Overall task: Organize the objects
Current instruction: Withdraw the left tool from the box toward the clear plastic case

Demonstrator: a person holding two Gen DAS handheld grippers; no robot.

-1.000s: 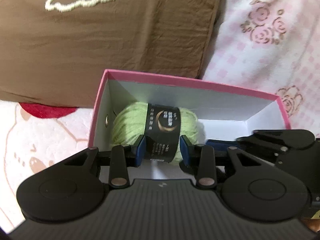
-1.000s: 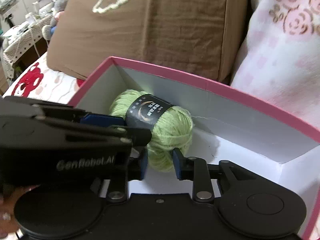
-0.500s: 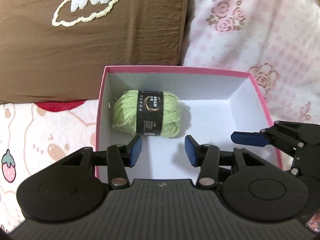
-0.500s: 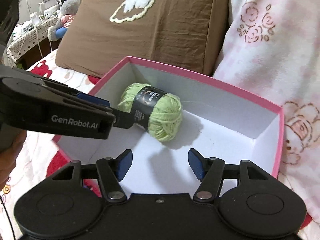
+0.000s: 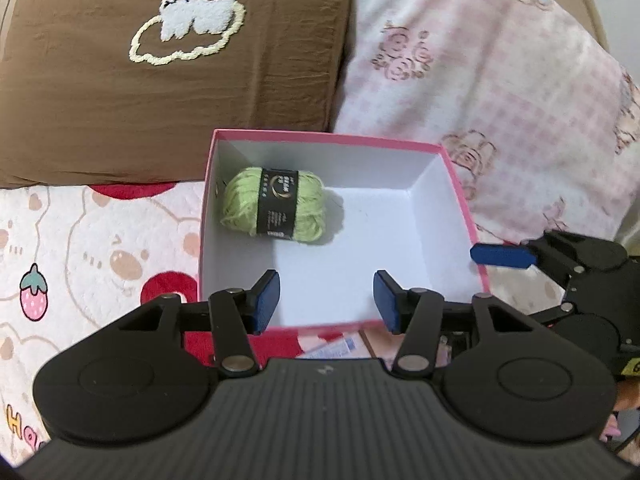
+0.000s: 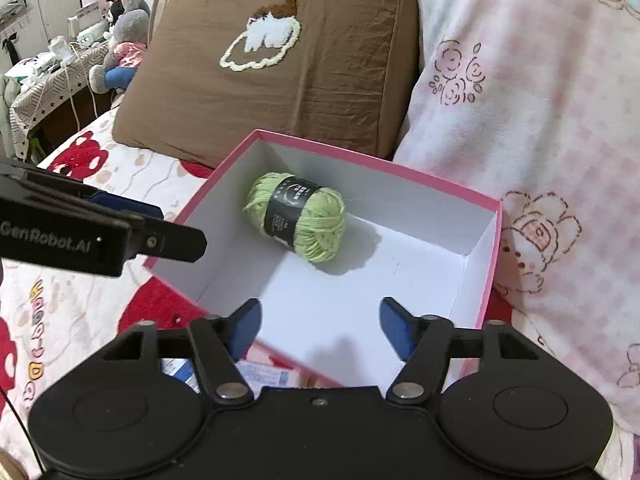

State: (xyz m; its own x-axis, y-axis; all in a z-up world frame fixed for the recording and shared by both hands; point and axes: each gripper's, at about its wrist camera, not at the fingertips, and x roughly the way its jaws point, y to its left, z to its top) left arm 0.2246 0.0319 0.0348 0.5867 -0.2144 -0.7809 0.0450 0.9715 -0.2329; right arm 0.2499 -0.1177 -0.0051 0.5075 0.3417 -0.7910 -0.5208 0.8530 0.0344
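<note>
A green yarn ball [image 5: 276, 208] lies in the pink box [image 5: 460, 192] at frame centre, near its upper-left corner, on the bed. I judge that placement finished; next I must find another item. My left tongs [image 5: 326, 300] gape wide at the box's near edge, holding nothing. My right tongs [image 6: 320, 326] are equally wide and empty.

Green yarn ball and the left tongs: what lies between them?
Only bare white box floor lies between the yarn ball and the open left tongs, shown in the left wrist view.
</note>
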